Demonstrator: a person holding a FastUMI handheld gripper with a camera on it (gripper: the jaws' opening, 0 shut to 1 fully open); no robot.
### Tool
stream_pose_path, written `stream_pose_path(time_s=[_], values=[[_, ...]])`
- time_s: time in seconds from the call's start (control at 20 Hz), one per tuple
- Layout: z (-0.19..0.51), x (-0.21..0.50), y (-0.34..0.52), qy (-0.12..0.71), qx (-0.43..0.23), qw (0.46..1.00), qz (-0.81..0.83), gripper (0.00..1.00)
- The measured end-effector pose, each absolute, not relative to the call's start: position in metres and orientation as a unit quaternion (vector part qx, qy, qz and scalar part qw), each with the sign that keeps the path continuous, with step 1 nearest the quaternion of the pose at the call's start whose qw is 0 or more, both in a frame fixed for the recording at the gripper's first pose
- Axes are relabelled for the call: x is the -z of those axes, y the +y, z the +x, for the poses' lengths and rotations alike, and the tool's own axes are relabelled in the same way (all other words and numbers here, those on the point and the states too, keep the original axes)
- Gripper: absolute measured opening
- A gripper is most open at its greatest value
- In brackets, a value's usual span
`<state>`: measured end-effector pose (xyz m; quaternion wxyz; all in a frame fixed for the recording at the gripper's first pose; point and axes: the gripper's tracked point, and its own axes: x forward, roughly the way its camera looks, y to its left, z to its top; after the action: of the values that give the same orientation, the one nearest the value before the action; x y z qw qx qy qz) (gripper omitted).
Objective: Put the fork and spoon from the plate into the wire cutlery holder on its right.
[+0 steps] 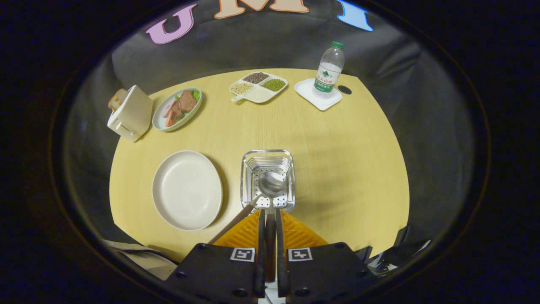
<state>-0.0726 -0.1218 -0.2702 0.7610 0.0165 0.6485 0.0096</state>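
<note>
While the gripper (270, 213) pinches the spoon's (271, 182) handle between both fingers, its bowl hangs inside the holder (267, 180), just right of the bare plate (187, 190). Another utensil's handle (234, 223) (likely the fork) leans from the holder's near-left corner, beside the fingers.

the holder (268, 179) stands just ahead of the hand-held gripper (270, 213), whose fingers pinch a spoon (271, 182) handle; a fork (236, 221) leans out at its near left. the plate (187, 189) blocks the left. bare counter (346, 169) lies right and beyond; dishes and a bottle (328, 70) line the far edge.
</note>
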Motion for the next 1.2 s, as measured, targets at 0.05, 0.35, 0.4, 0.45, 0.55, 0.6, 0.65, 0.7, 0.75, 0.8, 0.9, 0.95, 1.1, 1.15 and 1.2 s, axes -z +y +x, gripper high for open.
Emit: stream_pose_path(time_s=[0.05,0.35,0.4,0.45,0.55,0.6,0.65,0.7,0.75,0.8,0.9,0.95,1.1,1.15,1.2], values=[[-0.071,0.270,-0.124,0.644,-0.006,0.765,0.020,0.14],[-0.057,0.245,-0.123,0.580,0.005,0.814,0.045,0.88],[-0.054,0.239,-0.123,0.560,0.007,0.827,0.044,1.00],[-0.052,0.234,-0.121,0.540,0.007,0.841,0.043,0.99],[-0.047,0.218,-0.115,0.493,0.006,0.869,0.040,0.99],[-0.044,0.209,-0.109,0.469,0.003,0.882,0.040,0.98],[-0.042,0.199,-0.104,0.442,0.000,0.896,0.041,0.98],[-0.037,0.187,-0.099,0.410,-0.002,0.911,0.040,0.99],[-0.033,0.175,-0.095,0.378,-0.004,0.925,0.037,0.98],[-0.029,0.162,-0.090,0.346,-0.006,0.938,0.037,0.98],[-0.024,0.132,-0.077,0.279,-0.010,0.959,0.046,0.98],[-0.022,0.114,-0.071,0.243,-0.013,0.968,0.053,0.98],[-0.019,0.072,-0.065,0.152,-0.014,0.988,0.037,0.98],[-0.019,0.063,-0.064,0.133,-0.013,0.991,0.027,0.98],[-0.020,0.057,-0.062,0.121,-0.012,0.992,0.019,0.98]])
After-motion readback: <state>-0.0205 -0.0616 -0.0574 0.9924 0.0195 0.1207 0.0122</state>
